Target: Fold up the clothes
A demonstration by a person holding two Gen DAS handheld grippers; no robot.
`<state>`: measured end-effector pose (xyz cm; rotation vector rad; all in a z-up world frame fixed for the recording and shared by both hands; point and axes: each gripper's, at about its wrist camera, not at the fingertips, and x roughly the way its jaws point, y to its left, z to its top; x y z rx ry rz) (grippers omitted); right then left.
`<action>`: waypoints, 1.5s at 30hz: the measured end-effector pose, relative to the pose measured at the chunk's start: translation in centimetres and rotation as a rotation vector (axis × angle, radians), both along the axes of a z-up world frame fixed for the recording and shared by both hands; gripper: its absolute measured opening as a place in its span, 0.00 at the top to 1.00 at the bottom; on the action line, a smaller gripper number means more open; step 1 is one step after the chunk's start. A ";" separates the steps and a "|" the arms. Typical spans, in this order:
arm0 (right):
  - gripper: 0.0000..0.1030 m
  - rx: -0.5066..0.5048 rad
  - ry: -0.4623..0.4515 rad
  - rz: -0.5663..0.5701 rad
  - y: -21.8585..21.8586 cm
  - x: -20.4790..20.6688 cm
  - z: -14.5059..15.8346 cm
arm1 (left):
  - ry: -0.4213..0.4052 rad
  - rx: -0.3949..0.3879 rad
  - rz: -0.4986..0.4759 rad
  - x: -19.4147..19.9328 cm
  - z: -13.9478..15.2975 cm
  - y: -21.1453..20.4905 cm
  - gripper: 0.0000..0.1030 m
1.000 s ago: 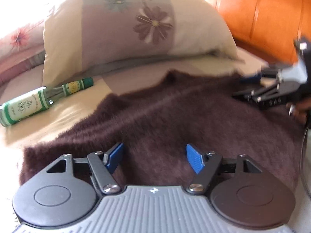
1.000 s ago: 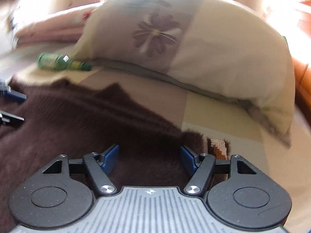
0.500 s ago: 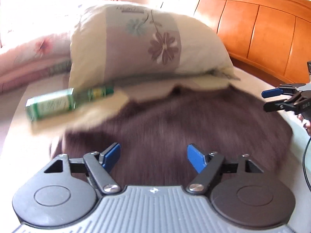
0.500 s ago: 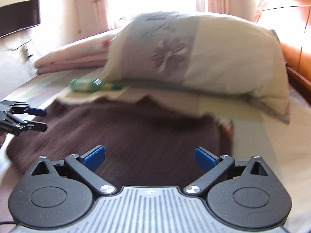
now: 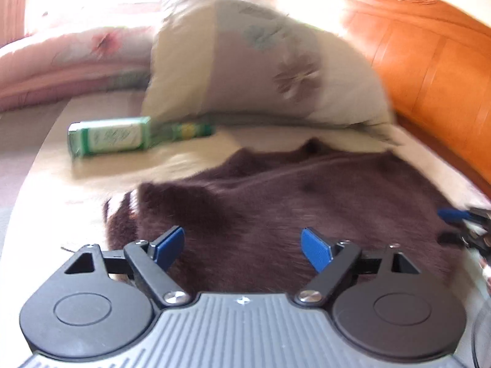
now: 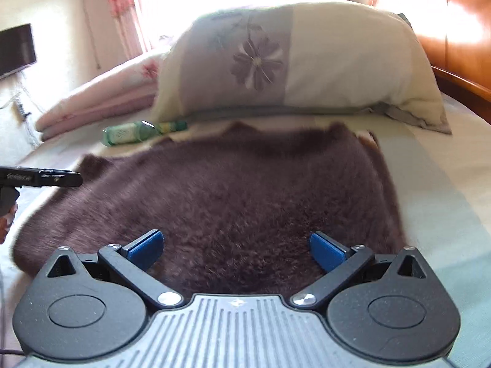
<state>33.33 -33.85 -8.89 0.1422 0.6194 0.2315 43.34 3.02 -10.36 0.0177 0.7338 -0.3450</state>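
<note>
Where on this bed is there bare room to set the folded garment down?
Bare sheet lies right of the brown fuzzy garment, below the pillow. The far left is crowded by the green bottle and the folded pink quilt.

This is a bedroom in a home. A made bed with a pale patchwork sheet point(image 6: 429, 165) fills both views, backed by a glossy orange-brown wooden headboard point(image 5: 429, 61). A plump cream-and-mauve pillow with a flower print point(image 6: 291, 61) lies at its head, beside folded pink floral quilts point(image 6: 101, 104). Pink patterned curtains point(image 6: 119, 3) frame a bright window, and a dark flat screen point(image 6: 15, 49) hangs on the wall.
</note>
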 end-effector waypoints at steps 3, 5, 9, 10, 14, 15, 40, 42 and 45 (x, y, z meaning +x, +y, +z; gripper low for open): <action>0.00 -0.036 0.003 0.008 0.2 -0.5 0.4 | 0.020 0.047 0.008 0.6 -0.3 -0.9 0.20; 0.00 -0.025 0.018 0.010 -0.1 -1.0 1.0 | 0.018 0.054 -0.008 -0.7 1.0 -1.5 0.20; 0.00 0.083 0.037 0.042 -1.0 -2.2 1.7 | 0.006 0.022 -0.083 -6.1 2.8 -2.5 0.19; 0.00 0.117 0.046 0.053 -1.1 -2.4 1.8 | 0.005 0.025 -0.094 -7.6 2.9 -2.9 0.19; 0.00 0.322 0.095 0.180 0.2 -2.2 1.8 | 0.076 -0.156 -0.097 -9.9 3.2 -2.8 0.19; 0.00 0.378 0.110 0.220 0.8 -2.0 1.7 | 0.095 -0.207 -0.097 -10.4 3.3 -2.7 0.19; 0.00 -0.266 0.057 0.185 -2.0 -7.4 5.6 | -0.105 0.338 -0.237 -16.3 6.1 -6.3 0.17; 0.00 -0.420 0.013 0.228 0.4 -7.9 5.3 | -0.157 0.476 -0.293 -17.1 5.0 -8.8 0.17; 0.00 -0.633 -0.042 0.275 3.0 -8.0 3.5 | -0.187 0.630 -0.371 -17.4 2.3 -11.7 0.17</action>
